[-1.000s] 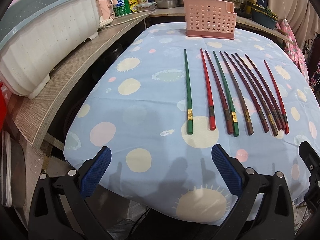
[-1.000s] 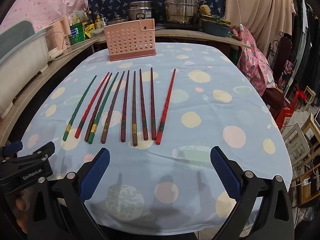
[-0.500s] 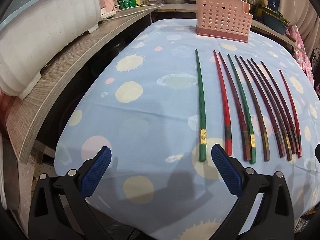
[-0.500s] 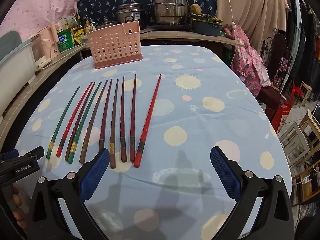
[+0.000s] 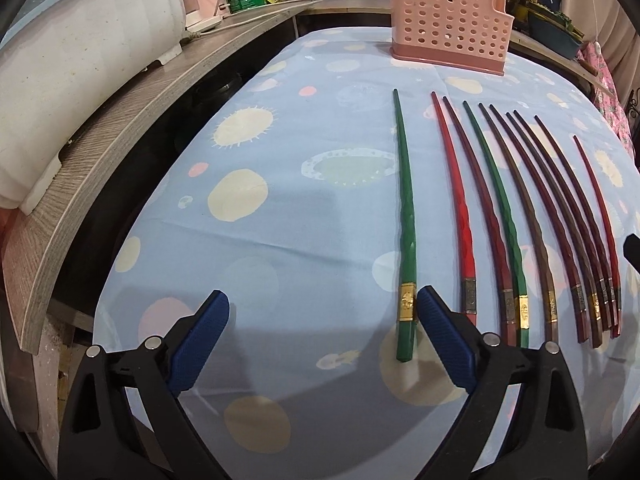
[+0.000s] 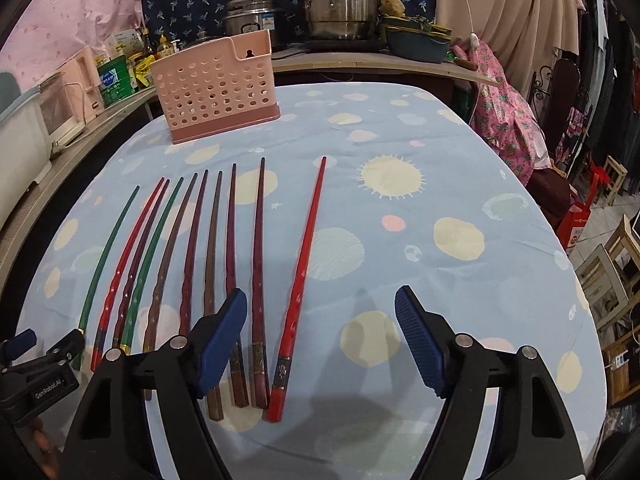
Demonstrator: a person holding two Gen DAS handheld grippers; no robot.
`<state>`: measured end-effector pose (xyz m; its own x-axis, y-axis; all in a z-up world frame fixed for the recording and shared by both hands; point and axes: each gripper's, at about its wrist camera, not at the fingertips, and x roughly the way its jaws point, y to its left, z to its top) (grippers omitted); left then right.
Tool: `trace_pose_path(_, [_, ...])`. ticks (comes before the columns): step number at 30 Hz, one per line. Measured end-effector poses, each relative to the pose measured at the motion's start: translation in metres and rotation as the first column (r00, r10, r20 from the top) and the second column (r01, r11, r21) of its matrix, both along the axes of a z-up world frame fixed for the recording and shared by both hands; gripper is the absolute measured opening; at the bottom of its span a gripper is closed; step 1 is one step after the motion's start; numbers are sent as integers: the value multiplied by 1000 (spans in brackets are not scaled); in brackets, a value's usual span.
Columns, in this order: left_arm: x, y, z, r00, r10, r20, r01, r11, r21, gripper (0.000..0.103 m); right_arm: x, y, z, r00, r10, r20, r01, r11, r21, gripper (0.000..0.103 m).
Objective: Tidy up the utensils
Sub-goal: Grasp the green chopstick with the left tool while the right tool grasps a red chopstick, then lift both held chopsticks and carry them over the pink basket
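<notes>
Hovering both tongs over the surface: my left tongs (image 5: 322,322) gape beside the green chopstick (image 5: 405,216); my right tongs (image 6: 320,318), just narrowing, straddle the red chopstick (image 6: 301,280), ungripped.

chopsticks (image 6: 208,264): ten, green, red, maroon and brown, flat in a row, thick banded ends toward the near bench edge.
pink holder (image 5: 450,26): perforated, upright, near the far bench edge.

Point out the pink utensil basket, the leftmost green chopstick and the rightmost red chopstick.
pink utensil basket (image 5: 448,28): left wrist view, perforated front wall.
leftmost green chopstick (image 5: 406,216): left wrist view, mid-shaft.
rightmost red chopstick (image 6: 304,264): right wrist view, mid-shaft.
</notes>
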<state>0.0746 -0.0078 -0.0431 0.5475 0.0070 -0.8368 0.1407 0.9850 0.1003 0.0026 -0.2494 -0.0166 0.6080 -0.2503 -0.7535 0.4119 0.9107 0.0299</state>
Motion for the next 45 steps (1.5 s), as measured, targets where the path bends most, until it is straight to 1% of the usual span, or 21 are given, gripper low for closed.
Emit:
trace_pose_path(1, [0,-1,-1,1000,1,-3,-1,1000,0,90,2,1,-3,1000,2,-8,-2,1000,-2,65])
trace_pose_path(3, [0,0,-1,1000,3,-2,-3,1000,-4,90,4,0,-8,1000,3,-24,-3,1000,1,59])
trace_pose_path(8, [-1,2,-2,1000,8,-10,-8,1000,-19,90,-3,-3,-18,999,0,-49,2,999,36,49])
trace_pose_path(12, [-5,3,-3,1000,7,-16,-8,999,-33,90,-13,1,-18,999,8,-52,-7,1000,24,47])
trace_pose_path(13, [-6,4,-3,1000,5,-21,-6,999,-44,88,-16,2,-18,999,10,-52,-9,1000,24,47])
trace_pose_path(17, [-14,6,-3,999,0,-34,-2,998,-65,86,-30,7,-18,998,26,-54,-25,1000,17,46])
trace_pose_path(19, [-18,7,-2,999,-6,-36,3,997,-75,84,-37,10,-18,998,34,-55,-33,999,9,44])
trace_pose_path(21, [-20,7,-2,999,-12,-37,8,996,-86,81,-43,11,-17,998,40,-52,-39,999,6,39])
trace_pose_path(22, [-21,7,-2,999,-14,-38,11,996,-93,78,-45,10,-17,998,40,-50,-39,999,9,37])
trace_pose_path(24, [-22,7,0,999,-23,-36,19,994,-103,70,-48,8,-17,998,37,-47,-36,999,16,28])
trace_pose_path(25, [-22,7,1,999,-31,-34,28,994,-107,64,-49,6,-16,998,36,-46,-35,999,22,26])
trace_pose_path(26, [-22,6,1,999,-36,-33,33,994,-109,61,-51,4,-17,998,35,-43,-33,999,29,22])
trace_pose_path(27, [-22,6,1,999,-39,-33,35,993,-112,60,-52,2,-17,999,33,-41,-32,999,36,18])
trace_pose_path(30, [-17,7,2,999,-39,-32,35,991,-128,58,-54,-2,-17,999,31,-35,-29,998,53,13])
trace_pose_path(33, [-13,6,2,999,-41,-22,38,991,-131,48,-54,-4,-17,999,33,-33,-31,998,63,9])
trace_pose_path(35, [-11,5,3,998,-55,-16,52,990,-132,25,-54,-5,-16,999,37,-33,-35,997,71,8])
trace_pose_path(36, [-10,4,4,998,-64,-19,61,989,-134,19,-54,-5,-16,999,39,-33,-36,996,76,8])
trace_pose_path(37, [-9,3,4,997,-77,-25,72,987,-144,10,-55,-5,-15,999,40,-32,-37,996,82,8])
trace_pose_path(40, [-11,4,8,994,-96,-43,87,981,-171,7,-57,-7,-6,999,43,-16,-41,995,88,7])
trace_pose_path(42, [-12,5,14,995,-95,-44,86,980,-178,7,-58,-7,5,999,47,2,-47,995,87,7])
trace_pose_path(45, [-14,10,32,995,-90,-30,82,977,-198,7,-58,-9,27,998,51,38,-54,995,82,7])
